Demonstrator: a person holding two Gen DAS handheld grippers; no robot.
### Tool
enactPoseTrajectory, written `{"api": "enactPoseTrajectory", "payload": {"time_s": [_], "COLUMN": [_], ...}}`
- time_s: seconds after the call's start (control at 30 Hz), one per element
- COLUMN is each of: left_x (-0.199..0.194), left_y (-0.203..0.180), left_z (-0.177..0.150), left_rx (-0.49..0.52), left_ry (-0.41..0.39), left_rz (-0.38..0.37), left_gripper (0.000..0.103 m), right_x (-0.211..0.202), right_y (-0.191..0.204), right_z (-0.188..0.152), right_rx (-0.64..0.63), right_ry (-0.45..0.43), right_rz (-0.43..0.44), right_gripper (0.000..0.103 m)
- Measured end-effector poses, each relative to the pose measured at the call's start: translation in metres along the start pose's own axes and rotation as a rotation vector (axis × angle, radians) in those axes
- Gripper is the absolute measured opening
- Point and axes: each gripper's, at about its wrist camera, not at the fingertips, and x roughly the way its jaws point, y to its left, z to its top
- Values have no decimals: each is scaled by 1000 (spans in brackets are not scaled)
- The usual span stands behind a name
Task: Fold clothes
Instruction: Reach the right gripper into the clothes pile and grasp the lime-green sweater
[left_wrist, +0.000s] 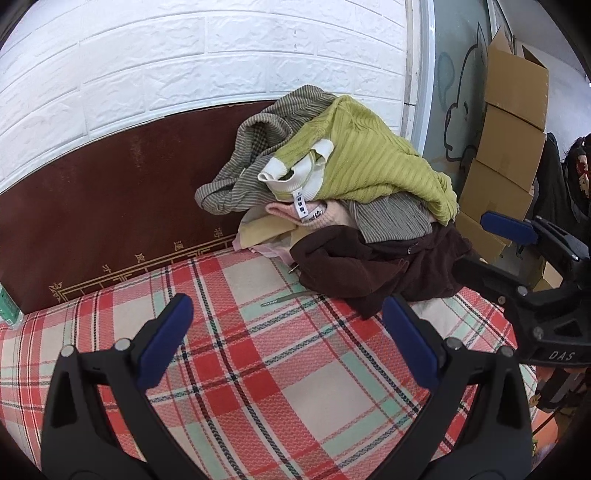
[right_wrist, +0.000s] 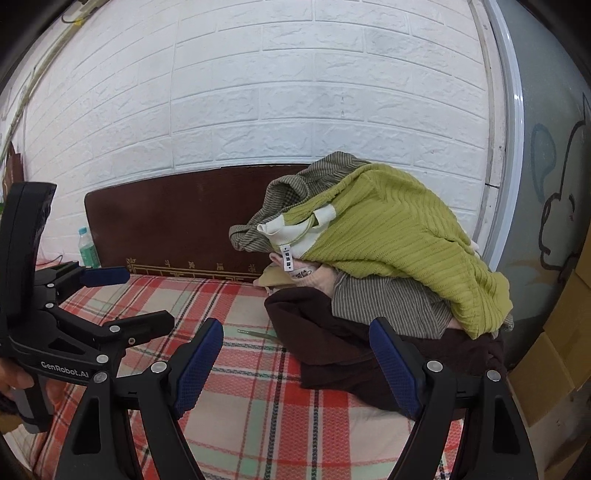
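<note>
A heap of clothes sits at the back right of the plaid bed (left_wrist: 258, 369). A lime green ribbed sweater (left_wrist: 369, 162) with a white collar and tag lies on top. Under it are an olive striped garment (left_wrist: 236, 184), a pink piece (left_wrist: 288, 212) and a dark brown garment (left_wrist: 369, 266) at the front. My left gripper (left_wrist: 288, 321) hovers open over the bare plaid, short of the brown garment. My right gripper (right_wrist: 295, 332) is open too, its right finger (right_wrist: 391, 362) in front of the brown garment (right_wrist: 332, 339). Neither holds anything.
A thin metal pin (left_wrist: 284, 297) lies on the bed near the brown garment. A dark brown headboard (left_wrist: 110, 206) and a white brick wall (left_wrist: 184, 55) stand behind. Stacked cardboard boxes (left_wrist: 509, 129) stand at the right, a green bottle (right_wrist: 86, 251) at the left.
</note>
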Motion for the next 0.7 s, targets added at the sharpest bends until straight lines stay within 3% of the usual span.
{"api": "enactPoseTrajectory", "payload": {"time_s": [0.13, 0.5, 0.7], "left_x": [6, 25, 34], "left_y": [9, -3, -4], "left_z": [0, 8, 9], "left_rx": [-15, -16, -1], "left_ry": [5, -10, -14], "left_rz": [-32, 27, 50], "left_gripper": [103, 103, 103], "right_x": [19, 25, 37], "right_y": [-10, -16, -14], "right_z": [12, 11, 16], "right_rx": [-4, -1, -57], "right_ry": [14, -1, 35], "right_rz": [-10, -23, -50], "right_gripper": [83, 83, 83]}}
